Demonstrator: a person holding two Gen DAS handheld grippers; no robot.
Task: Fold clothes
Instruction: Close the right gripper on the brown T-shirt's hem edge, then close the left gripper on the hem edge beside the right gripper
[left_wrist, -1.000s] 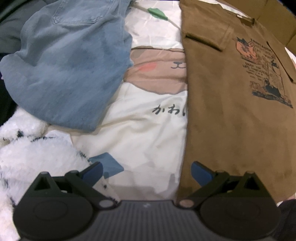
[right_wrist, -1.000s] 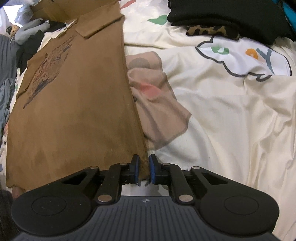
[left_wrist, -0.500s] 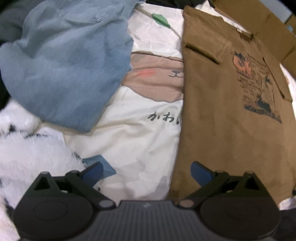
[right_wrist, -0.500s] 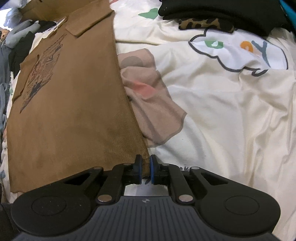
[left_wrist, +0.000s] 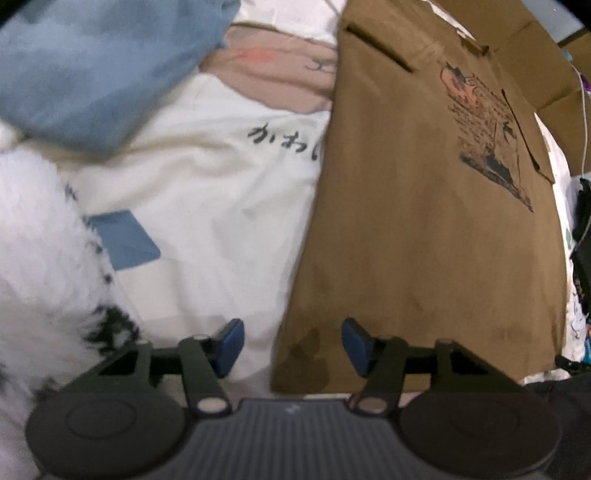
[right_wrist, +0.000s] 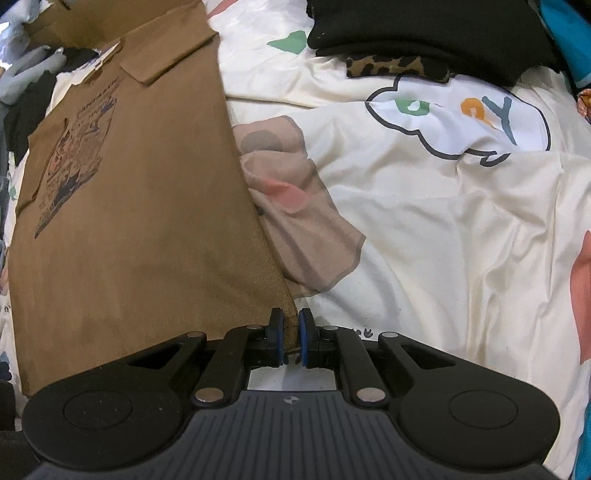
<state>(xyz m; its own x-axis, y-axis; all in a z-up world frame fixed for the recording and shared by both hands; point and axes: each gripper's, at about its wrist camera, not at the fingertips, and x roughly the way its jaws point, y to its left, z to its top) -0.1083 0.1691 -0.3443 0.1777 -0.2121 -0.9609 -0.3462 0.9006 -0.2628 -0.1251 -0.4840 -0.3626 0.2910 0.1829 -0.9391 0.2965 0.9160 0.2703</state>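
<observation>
Lower now, the left claw (left_wrist: 291, 345) is closing around the brown T-shirt's (left_wrist: 424, 221) lower-left corner, pads not yet touching. Right claw (right_wrist: 291, 341) pinches the shirt's opposite corner. Blurred blue garment (left_wrist: 92, 66) upper left; shirt's hem hidden behind both claws on the bed (right_wrist: 424, 240).

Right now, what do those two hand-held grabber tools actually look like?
Both look alike. The left gripper and right gripper are matte black plastic: a ribbed dark grey centre plate, a round disc on each side, angled link arms with silver pivot pins, and two fingers tipped with blue pads. No cables or sleeves show.
</observation>
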